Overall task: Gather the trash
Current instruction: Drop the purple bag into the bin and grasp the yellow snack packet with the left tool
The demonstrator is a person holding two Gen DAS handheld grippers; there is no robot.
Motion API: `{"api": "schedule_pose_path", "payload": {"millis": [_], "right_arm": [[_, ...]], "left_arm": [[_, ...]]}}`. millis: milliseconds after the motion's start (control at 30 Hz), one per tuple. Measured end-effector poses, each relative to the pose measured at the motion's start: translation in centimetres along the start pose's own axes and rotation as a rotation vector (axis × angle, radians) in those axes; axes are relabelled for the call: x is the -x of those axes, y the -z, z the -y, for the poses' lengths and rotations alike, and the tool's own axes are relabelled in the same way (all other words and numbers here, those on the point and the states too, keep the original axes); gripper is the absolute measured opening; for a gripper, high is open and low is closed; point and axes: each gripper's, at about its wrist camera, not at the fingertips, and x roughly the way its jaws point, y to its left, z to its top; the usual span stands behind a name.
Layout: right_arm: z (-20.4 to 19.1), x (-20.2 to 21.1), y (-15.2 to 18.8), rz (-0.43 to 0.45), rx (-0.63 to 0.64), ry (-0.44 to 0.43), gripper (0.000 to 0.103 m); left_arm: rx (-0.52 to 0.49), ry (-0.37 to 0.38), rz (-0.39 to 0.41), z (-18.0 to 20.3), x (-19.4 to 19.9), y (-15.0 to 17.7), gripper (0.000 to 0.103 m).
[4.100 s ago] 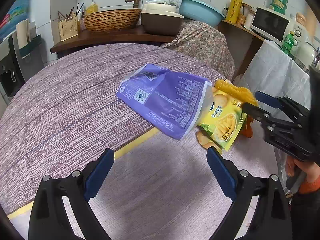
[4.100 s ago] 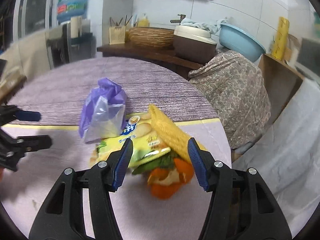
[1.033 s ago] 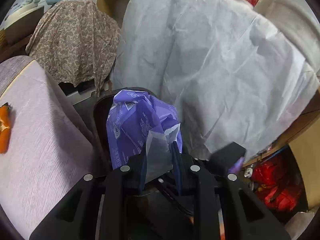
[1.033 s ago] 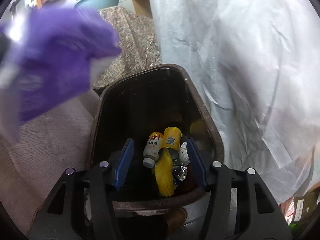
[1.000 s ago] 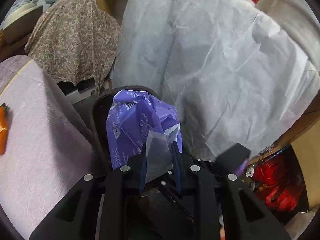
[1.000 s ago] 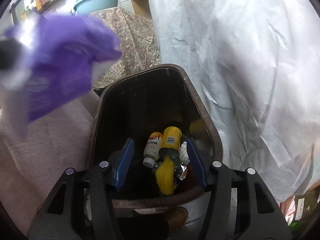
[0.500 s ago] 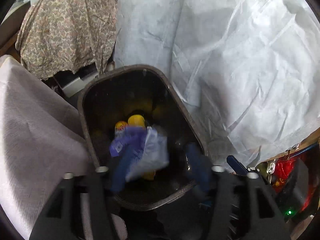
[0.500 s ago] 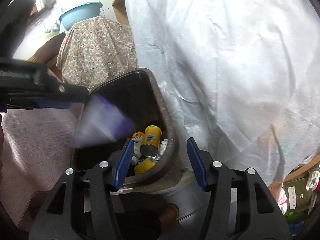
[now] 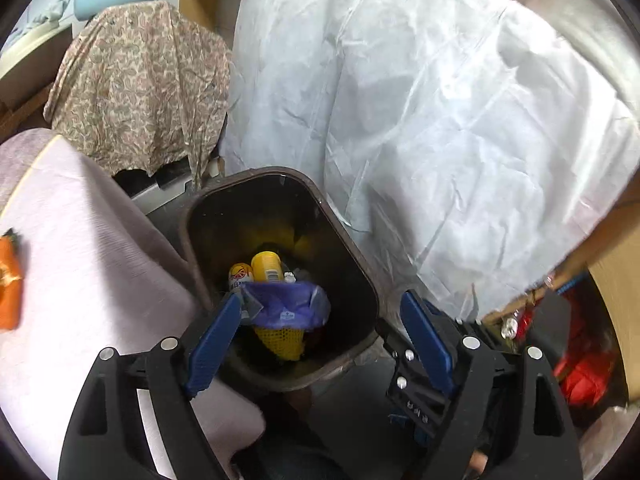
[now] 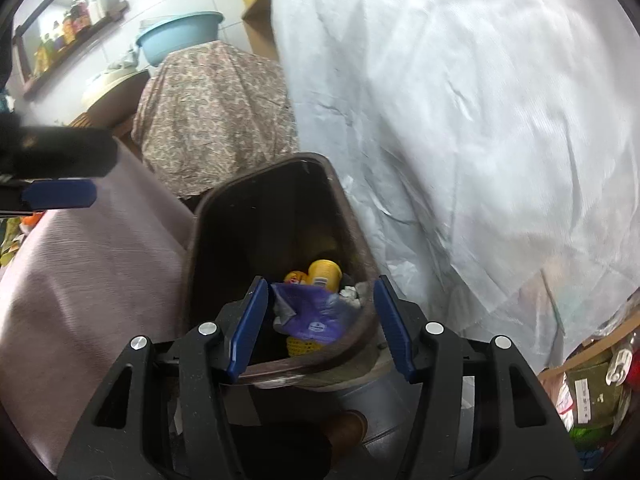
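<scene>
Jaws on both your left gripper [image 9: 320, 332] and right gripper [image 10: 318, 322] are gaping empty over the trash bin [image 9: 362, 264], risking snagging its rim.

Purple bag [image 9: 286, 310] lies in the brown bin [image 9: 362, 276], left gripper [image 9: 320, 330] jaws apart.

The left gripper [image 9: 322, 326] has a matte black angular frame, silver round screws at the joints, and flat blue pads [image 9: 212, 344] on its fingers. The right gripper [image 10: 318, 316] has the same build: black plastic limbs, shiny screw heads, and long blue pads [image 10: 248, 326].
</scene>
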Motion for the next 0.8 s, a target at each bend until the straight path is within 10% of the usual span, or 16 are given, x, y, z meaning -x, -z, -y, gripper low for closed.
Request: {"api": "schedule_pose_path", "payload": {"millis": [433, 800], "right_arm": [[-7.1, 3.6, -1.3, 0.050, 0.115, -0.117, 0.058], [-12.5, 6.5, -2.8, 0.076, 0.206, -0.219, 0.058]], "left_arm": [[-0.062, -0.348, 0.172, -8.2, 10.3, 5.0, 0.082], [-0.055, -0.587, 0.092, -16.4, 9.8, 6.6, 0.070]]}}
